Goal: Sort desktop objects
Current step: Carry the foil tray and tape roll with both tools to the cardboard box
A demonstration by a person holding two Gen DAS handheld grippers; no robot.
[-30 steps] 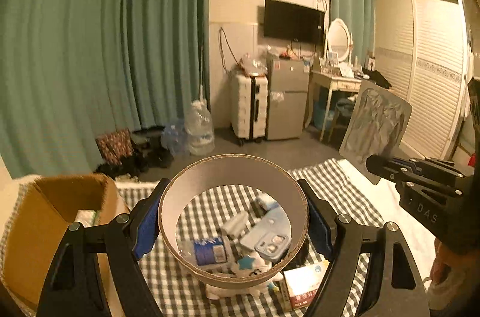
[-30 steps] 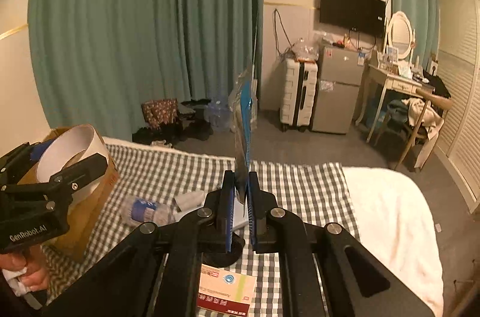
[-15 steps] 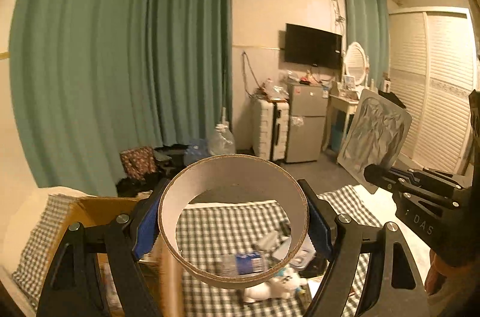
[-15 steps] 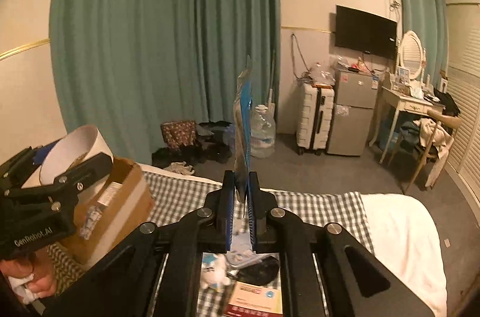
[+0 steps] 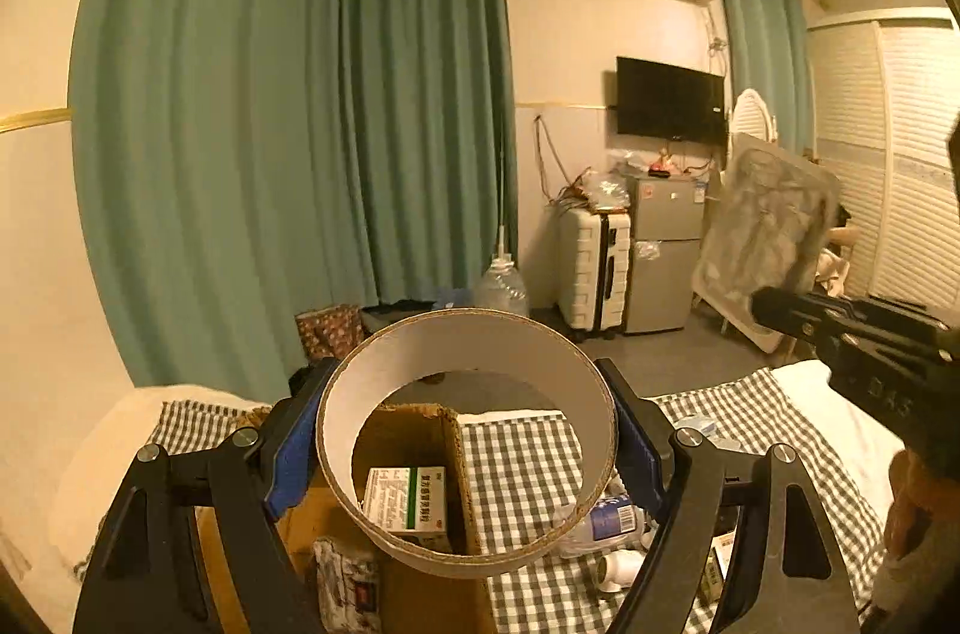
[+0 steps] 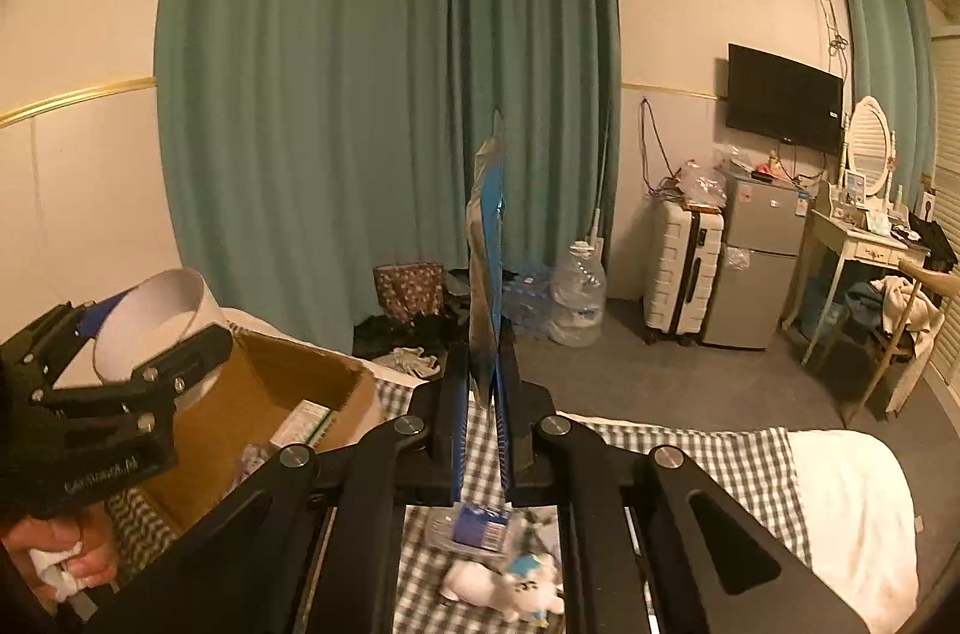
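Note:
My left gripper [image 5: 467,445] is shut on a wide cardboard tape ring [image 5: 468,346] and holds it above the open cardboard box [image 5: 420,430]. Through the ring I see a green-and-white medicine box [image 5: 408,505] inside the cardboard box. The ring also shows in the right wrist view [image 6: 159,316], over the box [image 6: 288,382]. My right gripper [image 6: 483,430] is shut on a flat silver-and-blue blister pack [image 6: 486,274], held upright and edge-on. That pack appears in the left wrist view [image 5: 768,232] at the right.
The checked tablecloth [image 5: 522,460] carries a small plastic bottle [image 5: 606,517], a white plush toy [image 6: 504,583] and other small items. A packet [image 5: 348,586] lies in the box. Beyond the table are green curtains, a suitcase, a fridge and a dressing table.
My left gripper has carried the ring left, from over the cluttered cloth to above the cardboard box. My right gripper has followed left with the blister pack, and the box is nearer.

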